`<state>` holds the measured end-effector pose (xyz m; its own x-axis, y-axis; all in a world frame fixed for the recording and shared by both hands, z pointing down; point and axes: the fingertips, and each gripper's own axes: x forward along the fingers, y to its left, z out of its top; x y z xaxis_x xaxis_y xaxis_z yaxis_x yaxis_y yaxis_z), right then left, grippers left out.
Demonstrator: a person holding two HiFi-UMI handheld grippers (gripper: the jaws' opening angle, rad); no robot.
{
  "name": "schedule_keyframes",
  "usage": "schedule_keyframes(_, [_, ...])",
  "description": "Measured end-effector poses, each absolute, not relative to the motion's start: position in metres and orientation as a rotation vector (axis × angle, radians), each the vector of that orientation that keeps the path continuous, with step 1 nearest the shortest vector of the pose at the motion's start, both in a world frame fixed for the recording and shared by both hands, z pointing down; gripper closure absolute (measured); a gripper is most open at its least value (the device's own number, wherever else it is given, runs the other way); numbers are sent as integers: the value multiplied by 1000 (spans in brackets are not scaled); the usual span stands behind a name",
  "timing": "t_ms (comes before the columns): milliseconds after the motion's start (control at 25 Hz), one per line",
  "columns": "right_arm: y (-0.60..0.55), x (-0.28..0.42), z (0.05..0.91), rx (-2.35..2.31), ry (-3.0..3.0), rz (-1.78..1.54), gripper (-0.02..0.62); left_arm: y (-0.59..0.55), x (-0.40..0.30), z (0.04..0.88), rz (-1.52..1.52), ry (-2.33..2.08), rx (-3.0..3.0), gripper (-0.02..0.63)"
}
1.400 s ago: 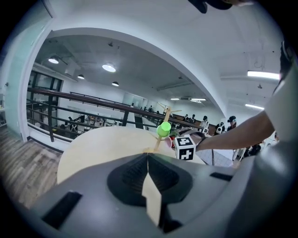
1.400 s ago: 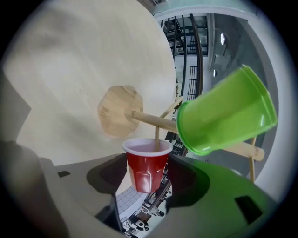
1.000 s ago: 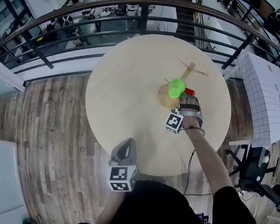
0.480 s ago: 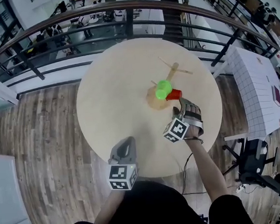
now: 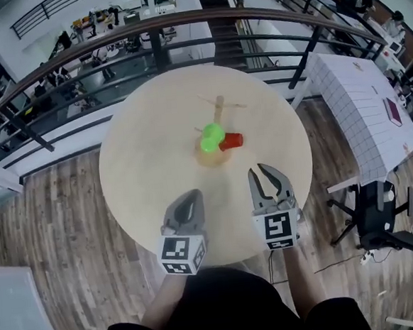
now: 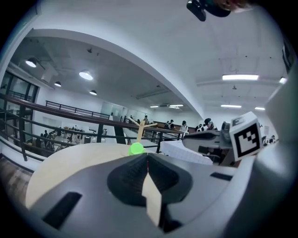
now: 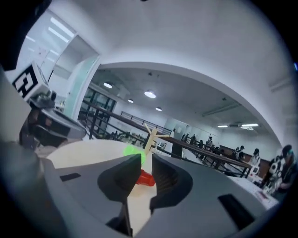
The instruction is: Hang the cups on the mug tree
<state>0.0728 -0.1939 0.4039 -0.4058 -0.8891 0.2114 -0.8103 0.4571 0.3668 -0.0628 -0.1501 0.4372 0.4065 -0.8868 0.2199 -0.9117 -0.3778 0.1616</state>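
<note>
We're holding the right gripper (image 5: 265, 174), empty jaws just closing to a slit, and the clenched left gripper (image 5: 189, 198) over the near edge of the round table (image 5: 149, 165). 2 cups, green cup (image 5: 212, 137) and red cup (image 5: 231, 142), are sitting at the mug tree (image 5: 218, 110) beyond, with the railing (image 5: 180, 15) behind.

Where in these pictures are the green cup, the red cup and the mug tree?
green cup (image 5: 211, 137): head view, on its rounded body.
red cup (image 5: 232, 141): head view, on its side wall.
mug tree (image 5: 219, 113): head view, on its upright post.

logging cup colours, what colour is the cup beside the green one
Red cup, clearest in the head view.
</note>
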Motion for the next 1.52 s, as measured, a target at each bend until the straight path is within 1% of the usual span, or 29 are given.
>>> schedule_keyframes(160, [-168,92,385,1641,-2570,-118,531,-153,-46,428,114,-1558,2440,592])
schedule_keyframes(200, [-163,98,386,1695,-2603,-57,533,-153,-44,428,106,-1560,2440,592])
schedule_keyframes(320, [-150,111,402,1815,-2602,116,567,-150,-40,430,96,-1570,2429,592])
schedule_keyframes(400, [-146,114,413,1838,-2568,169,575,-147,-40,433,101,-1575,2422,592])
schedule_keyframes(1040, [-149,101,425,1754,-2529,155,584,-144,-55,435,103,-1644,2387,592])
schedule_keyframes(1520, [-148,101,427,1733,-2532,171,584,-143,-53,437,111,-1639,2383,592])
